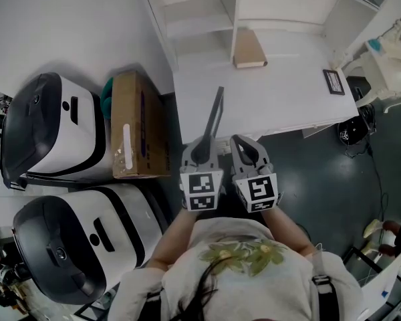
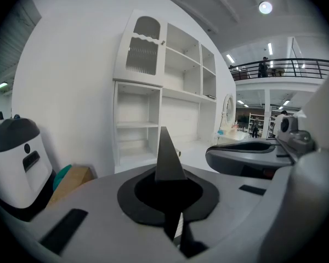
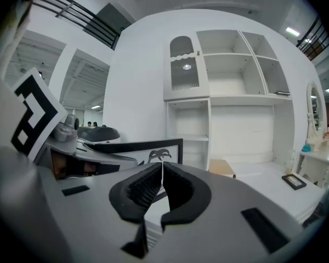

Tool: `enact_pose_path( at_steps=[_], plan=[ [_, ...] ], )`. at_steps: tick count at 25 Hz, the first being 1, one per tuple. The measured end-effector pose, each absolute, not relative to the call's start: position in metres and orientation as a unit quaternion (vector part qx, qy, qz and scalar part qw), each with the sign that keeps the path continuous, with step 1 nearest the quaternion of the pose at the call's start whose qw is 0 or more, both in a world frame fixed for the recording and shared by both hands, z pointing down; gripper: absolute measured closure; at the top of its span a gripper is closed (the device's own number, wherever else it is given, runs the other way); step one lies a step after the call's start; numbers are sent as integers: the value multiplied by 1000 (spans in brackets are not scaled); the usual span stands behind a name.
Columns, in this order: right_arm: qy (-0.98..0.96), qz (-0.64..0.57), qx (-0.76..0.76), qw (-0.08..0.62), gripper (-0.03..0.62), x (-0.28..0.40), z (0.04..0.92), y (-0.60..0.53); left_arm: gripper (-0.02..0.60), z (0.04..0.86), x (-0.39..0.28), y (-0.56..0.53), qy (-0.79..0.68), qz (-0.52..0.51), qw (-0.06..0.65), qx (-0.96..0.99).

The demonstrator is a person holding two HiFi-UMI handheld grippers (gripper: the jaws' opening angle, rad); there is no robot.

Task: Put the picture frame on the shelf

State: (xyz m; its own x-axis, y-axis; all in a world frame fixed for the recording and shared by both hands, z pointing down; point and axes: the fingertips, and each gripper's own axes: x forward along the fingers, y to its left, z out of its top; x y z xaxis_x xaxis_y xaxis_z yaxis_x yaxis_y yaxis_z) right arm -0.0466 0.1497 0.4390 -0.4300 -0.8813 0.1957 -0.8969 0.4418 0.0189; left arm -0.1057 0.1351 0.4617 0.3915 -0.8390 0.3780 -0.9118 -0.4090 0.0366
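The left gripper (image 1: 202, 151) pinched the frame (image 1: 216, 112) upright by its lower edge, seemingly ready to stand it on the shelf (image 1: 200, 25), while the right gripper (image 1: 246, 151) idled closed and empty.

Grey left gripper (image 1: 203, 144) and right gripper (image 1: 244, 144), black jaws, black-and-white marker cubes (image 1: 201, 191), pale T-shirt (image 1: 250, 283), green leaf print (image 1: 235, 253)

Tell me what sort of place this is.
Probably a big indoor hall or lab with a mock room set up, not a home. White shelves stand near bulky white machines, and a railed upper gallery shows behind.
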Motion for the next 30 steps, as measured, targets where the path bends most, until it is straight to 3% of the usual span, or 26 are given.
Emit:
enact_pose_path(
  at_steps=[30],
  plan=[
    [-858, 51, 502, 101, 562, -8, 451, -12, 548, 481, -71, -23, -548, 172, 145, 805]
  ],
)
